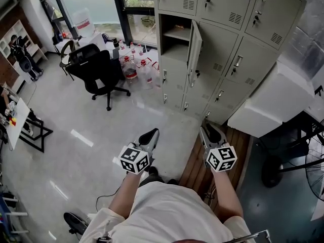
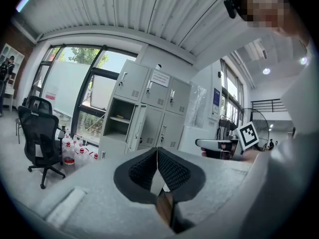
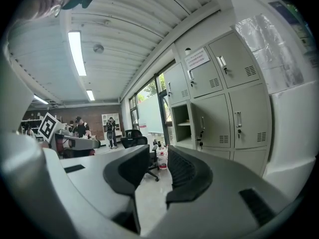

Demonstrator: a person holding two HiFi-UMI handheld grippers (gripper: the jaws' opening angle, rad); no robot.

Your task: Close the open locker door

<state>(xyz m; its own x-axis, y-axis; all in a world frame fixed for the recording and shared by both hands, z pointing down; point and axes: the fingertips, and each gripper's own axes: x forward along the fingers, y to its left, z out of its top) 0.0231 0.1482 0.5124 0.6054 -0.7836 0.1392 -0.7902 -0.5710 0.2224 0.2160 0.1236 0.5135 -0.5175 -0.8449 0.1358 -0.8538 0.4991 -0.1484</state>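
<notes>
Grey metal lockers [image 1: 228, 39] stand at the far side of the room, and the open locker door [image 1: 194, 47] hangs ajar on the leftmost column, well apart from both tools. Near the person, the left gripper [image 1: 150, 134] has its jaws pressed together on nothing, while the right gripper [image 1: 210, 133] holds its jaws apart and empty. Left of the lockers stand a black office chair [image 1: 98, 70] and some water bottles [image 1: 137, 69].

We see a bright, evenly daylit room: light pours through the tall windows [image 1: 96, 1] and glints in streaks off the pale floor [image 1: 81, 138]. A ceiling strip lamp [image 3: 77, 51] glows overexposed. Both gripper views bend strongly and darken to black at their rounded edges
</notes>
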